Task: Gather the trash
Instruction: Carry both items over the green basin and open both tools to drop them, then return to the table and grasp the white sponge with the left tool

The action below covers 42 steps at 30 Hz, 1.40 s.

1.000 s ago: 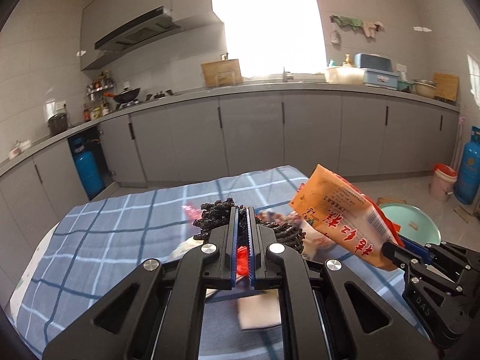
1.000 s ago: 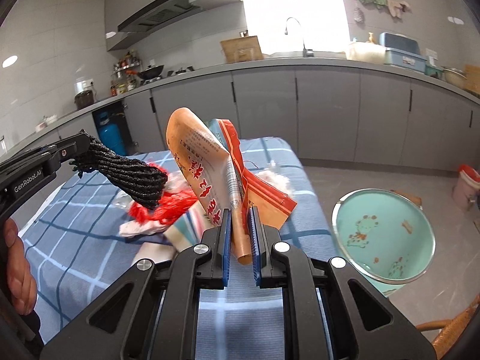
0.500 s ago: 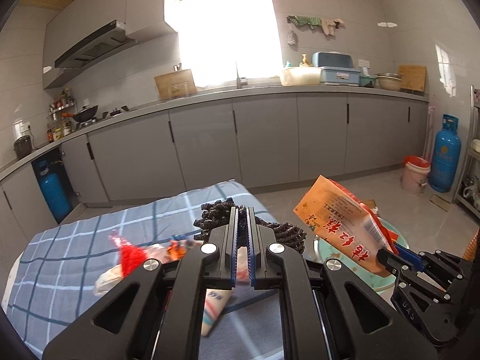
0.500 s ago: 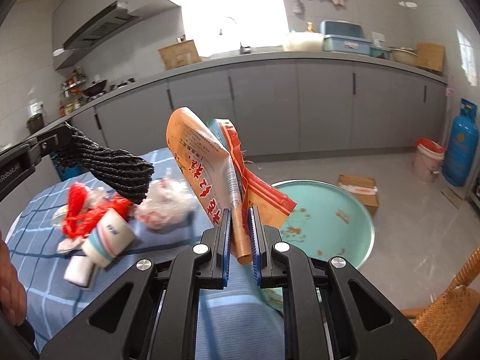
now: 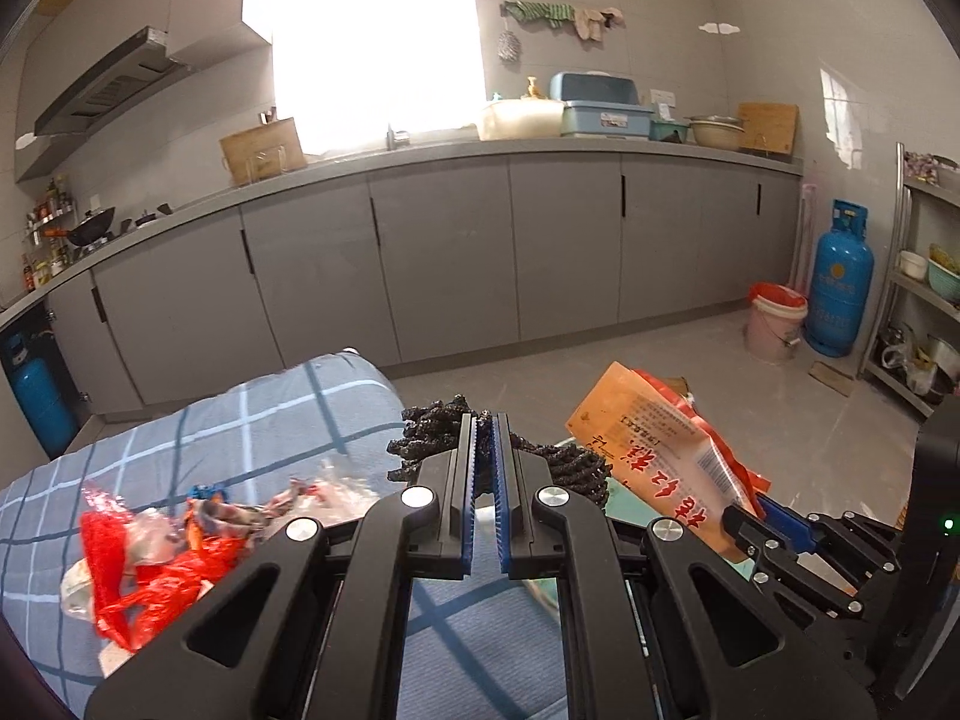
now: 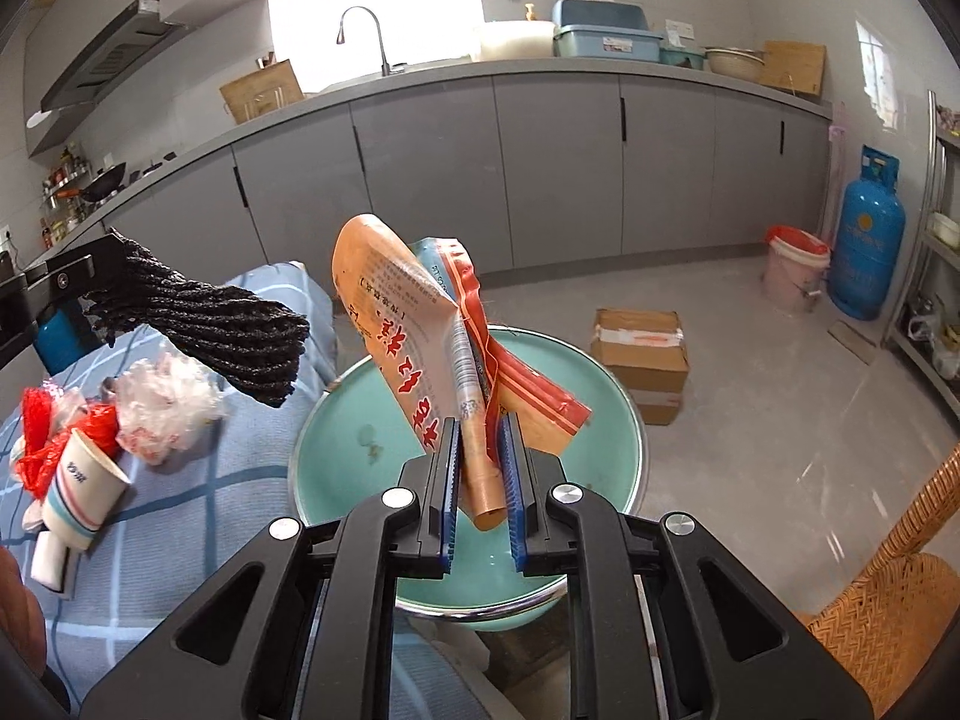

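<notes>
While we swing both grippers off the table toward the floor, the view changes from a second ago: then the checked cloth filled both views, now the basin sits straight ahead of the right gripper and the table has slid to the left. Loads are unchanged.

Left gripper: jaws together, clamped on the black mesh wad, which sticks out past the tips, in the air near the table edge and just short of the basin rim. Right gripper: jaws clamped on the wrappers, held upright over the basin. We count two there: one orange with red print, one red-and-blue behind it.

Basin: teal, metal rim, on the floor by the table. We see only small specks inside, no trash in it yet.

On the table we count one paper cup lying on its side, one red net scrap, one clear crumpled bag; more bits under them, too jumbled to count.

On the floor: one box, one pink bucket, two blue gas cylinders.
</notes>
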Available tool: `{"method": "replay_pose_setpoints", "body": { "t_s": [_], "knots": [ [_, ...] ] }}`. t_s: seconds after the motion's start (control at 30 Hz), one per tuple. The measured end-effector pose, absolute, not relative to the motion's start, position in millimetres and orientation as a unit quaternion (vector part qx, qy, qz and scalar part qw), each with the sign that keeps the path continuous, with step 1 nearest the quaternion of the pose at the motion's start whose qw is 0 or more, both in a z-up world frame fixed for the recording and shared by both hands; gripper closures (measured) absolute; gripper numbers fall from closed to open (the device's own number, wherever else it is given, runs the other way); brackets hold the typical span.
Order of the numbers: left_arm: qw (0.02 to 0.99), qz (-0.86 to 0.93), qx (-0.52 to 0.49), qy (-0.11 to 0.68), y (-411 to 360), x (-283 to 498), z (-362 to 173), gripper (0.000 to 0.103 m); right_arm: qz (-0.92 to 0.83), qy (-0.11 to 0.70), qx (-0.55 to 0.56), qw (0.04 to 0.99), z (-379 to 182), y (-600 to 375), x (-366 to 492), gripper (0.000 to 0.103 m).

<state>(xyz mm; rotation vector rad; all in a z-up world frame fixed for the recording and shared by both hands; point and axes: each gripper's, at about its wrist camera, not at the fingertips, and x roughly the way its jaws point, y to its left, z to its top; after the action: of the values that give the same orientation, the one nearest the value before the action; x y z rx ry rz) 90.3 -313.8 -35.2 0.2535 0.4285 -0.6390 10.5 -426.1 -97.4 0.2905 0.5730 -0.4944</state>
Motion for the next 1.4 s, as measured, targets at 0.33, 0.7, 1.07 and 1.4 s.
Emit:
{"method": "replay_pose_setpoints", "body": {
  "t_s": [0.33,0.7,1.07,1.4],
  "knots": [
    [0.9,-0.331,0.142,0.245,-340.7,108.9,-73.9,0.035,-0.262,0.288,0.154,0.908,-120.2,-449.4,16.2,0.07],
    [0.917,-0.298,0.138,0.228,-307.4,108.6,-60.3,0.023,-0.273,0.266,0.161,0.91,-107.9,-444.3,-0.8,0.059],
    [0.937,-0.236,0.151,0.207,-235.9,83.9,-45.4,0.01,-0.244,0.254,0.14,0.925,-77.3,-397.0,-4.7,0.055],
    [0.943,-0.153,0.15,0.254,-130.0,81.8,-66.6,0.005,-0.167,0.262,0.11,0.944,-65.1,-310.9,13.9,0.045]
  ]
}}
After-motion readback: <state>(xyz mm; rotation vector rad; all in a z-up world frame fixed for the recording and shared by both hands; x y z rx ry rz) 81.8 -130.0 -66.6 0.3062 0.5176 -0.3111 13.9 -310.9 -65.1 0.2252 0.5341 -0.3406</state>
